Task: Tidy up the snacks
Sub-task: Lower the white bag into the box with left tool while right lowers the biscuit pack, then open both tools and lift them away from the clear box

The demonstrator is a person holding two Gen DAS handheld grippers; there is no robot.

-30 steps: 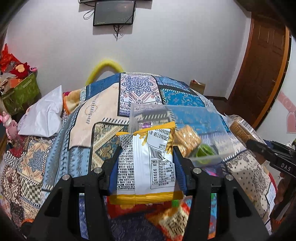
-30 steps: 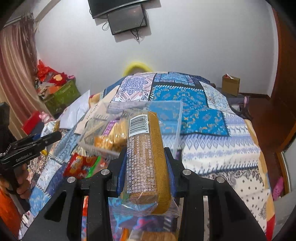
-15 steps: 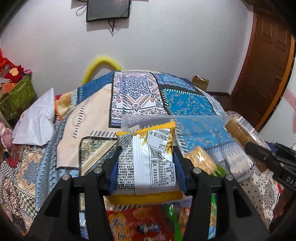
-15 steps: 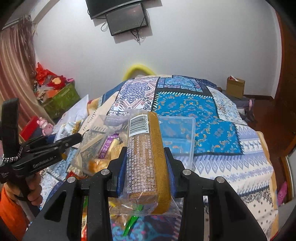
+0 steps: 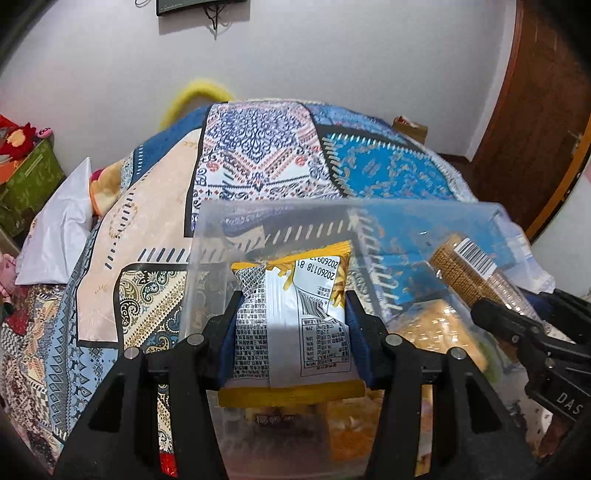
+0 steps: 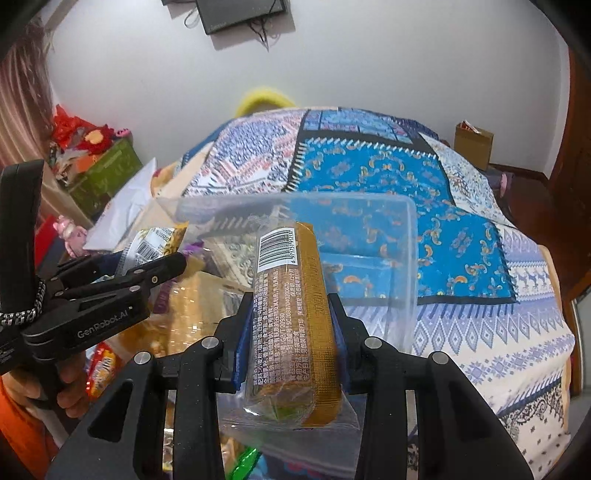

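My left gripper (image 5: 293, 325) is clamped on a chip bag (image 5: 295, 314), white and yellow with its printed back toward the camera, held upright at the bottom centre of the left wrist view. The blue pads press both sides of the bag. Just behind and around it sits a clear bin (image 5: 280, 221), whose far wall crosses the middle of the frame. Through its plastic I see other snacks, blurred, at lower right.

My right gripper (image 6: 288, 332) is closed on a cracker pack (image 6: 290, 302), a long brown sleeve with a barcode at its top end, standing upright at the bottom centre of the right wrist view. The bin (image 6: 406, 236) lies right behind it, its rounded corner at centre right. In the left wrist view the same pack (image 5: 469, 273) shows at the right edge, tilted over the bin, with my right gripper (image 5: 517, 325) below it. In the right wrist view my left gripper (image 6: 147, 273) comes in from the left edge with the chip bag (image 6: 151, 243) in its jaws, over the bin's left side.

The bin rests on a patchwork quilt (image 5: 258, 155) filling the middle of both frames. A white pillow (image 5: 59, 236) lies at the left, a green box (image 5: 26, 177) at the far left, a screen (image 6: 240, 14) on the wall at the top, and a wooden door (image 5: 535, 110) at the right.
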